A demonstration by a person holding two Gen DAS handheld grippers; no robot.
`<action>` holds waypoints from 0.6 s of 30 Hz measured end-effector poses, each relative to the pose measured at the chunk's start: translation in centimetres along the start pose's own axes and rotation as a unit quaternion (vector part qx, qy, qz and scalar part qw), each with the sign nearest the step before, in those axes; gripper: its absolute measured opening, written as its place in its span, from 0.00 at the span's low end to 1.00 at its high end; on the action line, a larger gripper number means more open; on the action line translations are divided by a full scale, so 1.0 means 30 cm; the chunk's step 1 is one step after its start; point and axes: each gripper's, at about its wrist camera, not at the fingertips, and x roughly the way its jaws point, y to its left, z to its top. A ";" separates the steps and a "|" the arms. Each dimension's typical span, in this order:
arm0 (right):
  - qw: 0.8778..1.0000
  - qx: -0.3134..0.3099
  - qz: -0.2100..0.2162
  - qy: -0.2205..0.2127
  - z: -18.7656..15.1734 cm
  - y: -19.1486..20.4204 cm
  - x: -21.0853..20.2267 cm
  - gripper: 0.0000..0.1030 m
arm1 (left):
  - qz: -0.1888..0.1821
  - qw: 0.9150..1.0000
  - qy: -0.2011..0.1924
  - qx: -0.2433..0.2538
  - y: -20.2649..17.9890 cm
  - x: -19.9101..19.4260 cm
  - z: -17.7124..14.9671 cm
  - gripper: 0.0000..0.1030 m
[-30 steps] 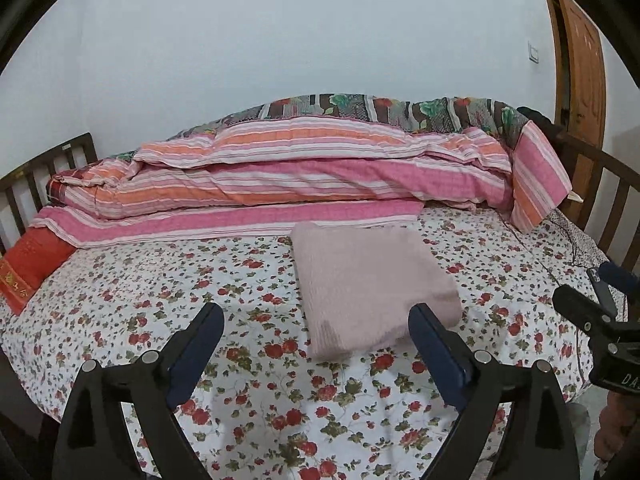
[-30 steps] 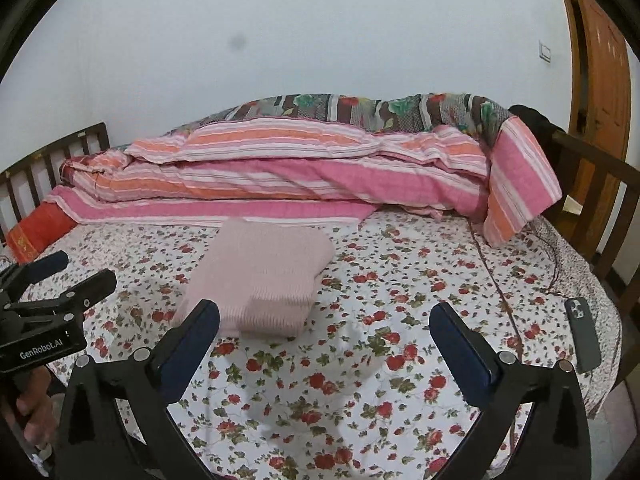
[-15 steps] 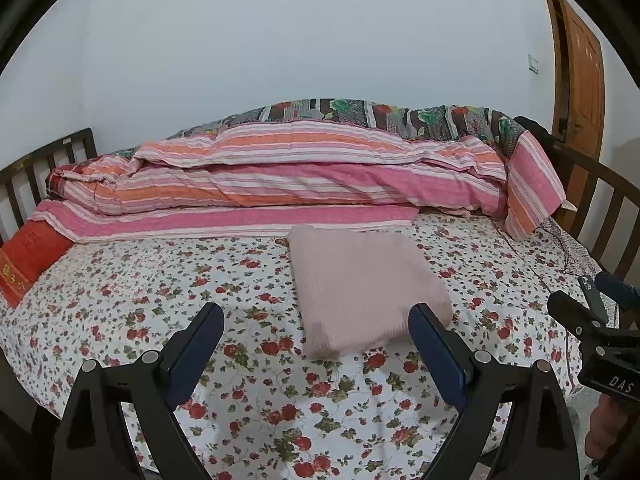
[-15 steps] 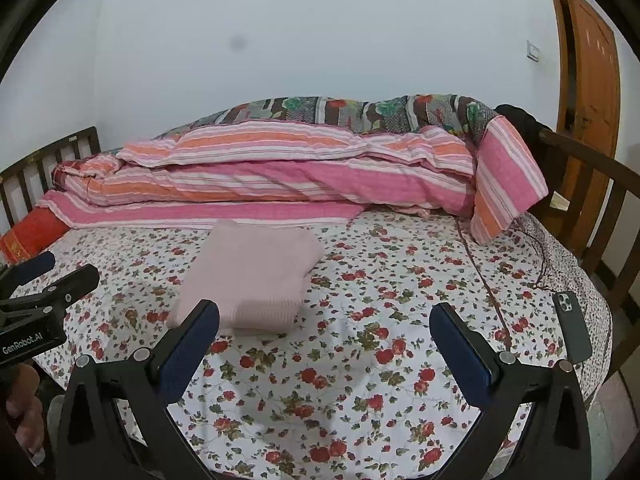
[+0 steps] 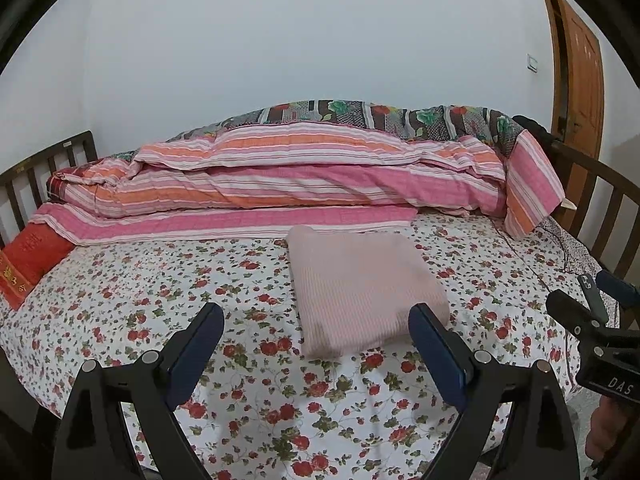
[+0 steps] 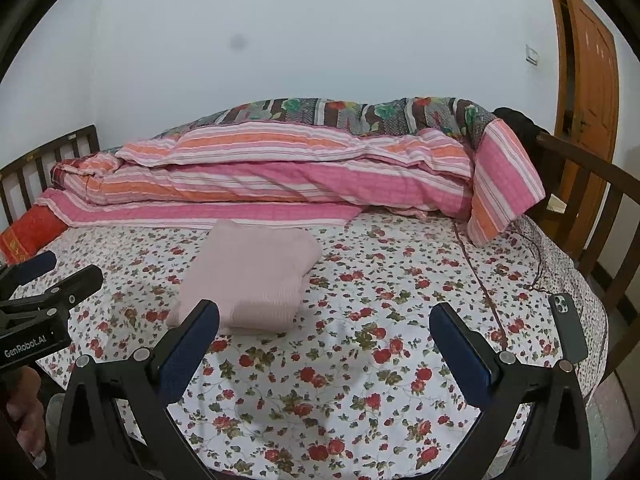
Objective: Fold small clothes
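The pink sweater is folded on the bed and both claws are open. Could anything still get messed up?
Maybe. The pink sweater looks loosely stacked, so if the left claw brushed its near edge, the fold could slump open. The phone lies near the bed's right edge by the right claw; a bump might knock it off. A thin cable crosses the floral sheet and could snag a claw.

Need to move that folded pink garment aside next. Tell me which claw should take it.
Left. The folded pink garment lies straight ahead between the open left claw's fingertips. The right claw, also open, faces bare floral sheet, with the garment off toward its left finger.
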 end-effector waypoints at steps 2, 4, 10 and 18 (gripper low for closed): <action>1.000 -0.001 0.000 0.000 0.000 -0.002 0.001 1.00 | -0.001 1.000 0.000 -0.001 0.000 0.001 0.000 0.91; 1.000 -0.001 0.000 -0.001 -0.002 -0.004 0.001 1.00 | -0.001 1.000 0.001 -0.002 -0.001 0.000 -0.002 0.91; 1.000 -0.004 0.000 0.002 -0.005 0.009 -0.003 1.00 | 0.001 1.000 0.004 -0.001 0.000 -0.003 -0.002 0.91; 1.000 -0.005 -0.004 -0.001 -0.005 0.021 -0.008 1.00 | 0.000 1.000 0.004 -0.002 0.003 -0.003 -0.002 0.91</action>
